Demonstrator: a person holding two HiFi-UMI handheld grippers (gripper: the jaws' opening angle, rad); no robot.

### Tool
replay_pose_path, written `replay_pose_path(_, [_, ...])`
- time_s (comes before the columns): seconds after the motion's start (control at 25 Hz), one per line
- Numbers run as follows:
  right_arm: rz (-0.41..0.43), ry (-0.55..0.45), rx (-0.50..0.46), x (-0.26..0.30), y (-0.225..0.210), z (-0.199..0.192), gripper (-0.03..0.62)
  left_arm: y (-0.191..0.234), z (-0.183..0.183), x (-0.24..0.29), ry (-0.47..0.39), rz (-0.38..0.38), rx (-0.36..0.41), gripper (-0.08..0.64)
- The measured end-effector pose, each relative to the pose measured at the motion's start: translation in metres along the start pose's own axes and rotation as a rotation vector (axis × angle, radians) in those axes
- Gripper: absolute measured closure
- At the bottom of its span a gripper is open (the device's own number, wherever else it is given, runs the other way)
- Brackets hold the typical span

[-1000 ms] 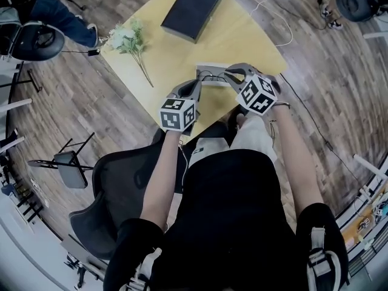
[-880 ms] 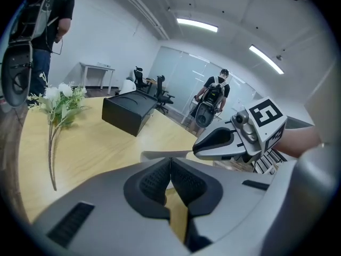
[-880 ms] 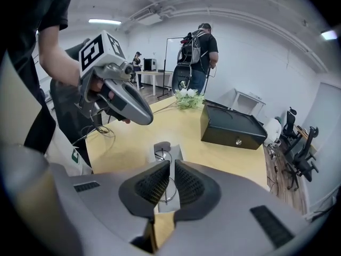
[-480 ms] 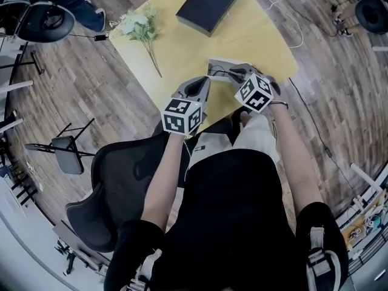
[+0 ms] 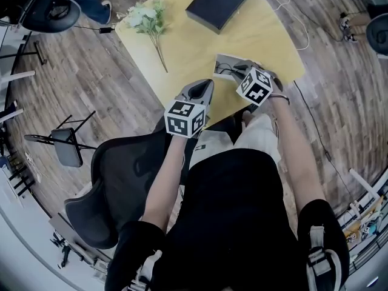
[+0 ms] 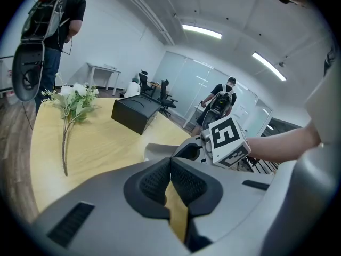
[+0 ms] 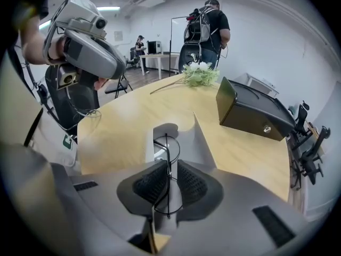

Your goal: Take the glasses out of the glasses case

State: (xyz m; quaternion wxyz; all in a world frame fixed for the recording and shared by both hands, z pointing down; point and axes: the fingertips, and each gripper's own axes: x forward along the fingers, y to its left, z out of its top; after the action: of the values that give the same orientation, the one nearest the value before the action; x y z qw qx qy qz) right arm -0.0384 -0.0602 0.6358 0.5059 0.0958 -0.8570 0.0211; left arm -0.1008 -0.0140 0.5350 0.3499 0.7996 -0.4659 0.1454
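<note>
An open grey glasses case [image 5: 222, 62] lies near the front edge of the yellow table [image 5: 188, 47]. My right gripper [image 5: 237, 73] hangs just over it. In the right gripper view, thin wire-framed glasses [image 7: 166, 147] stand upright between the pads of the right gripper [image 7: 168, 165], above the case [image 7: 201, 143]. The jaws have just been opening a little, with the frame still held between them. My left gripper [image 5: 205, 87] is to the left of the case at the table's edge. In its own view the left gripper [image 6: 170, 159] is shut with nothing in it, and the case [image 6: 159, 151] lies just ahead.
A black box [image 5: 219, 2] sits at the far side of the table and a sprig of white flowers [image 5: 148, 20] lies at the left. An office chair [image 5: 121, 174] stands at my left. People stand in the background beyond the table.
My right gripper has sunk toward the open case with the glasses between its pads. The left gripper has shifted slightly along the table edge.
</note>
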Motion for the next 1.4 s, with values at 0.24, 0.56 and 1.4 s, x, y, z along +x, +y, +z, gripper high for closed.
replay_pose_path(0.24, [0.042, 0.060, -0.028, 0.010, -0.002, -0.002, 0.531, 0.004, 0.001, 0.000, -0.007, 0.002, -0.005, 0.537])
replay_pose_path(0.56, [0.020, 0.092, -0.060, 0.017, -0.001, -0.003, 0.560, 0.006, 0.004, -0.001, -0.013, 0.000, -0.004, 0.537])
replay_pose_path(1.4, [-0.170, -0.170, 0.074, -0.057, -0.013, 0.032, 0.568, 0.003, 0.041, -0.017, -0.075, -0.022, 0.030, 0.537])
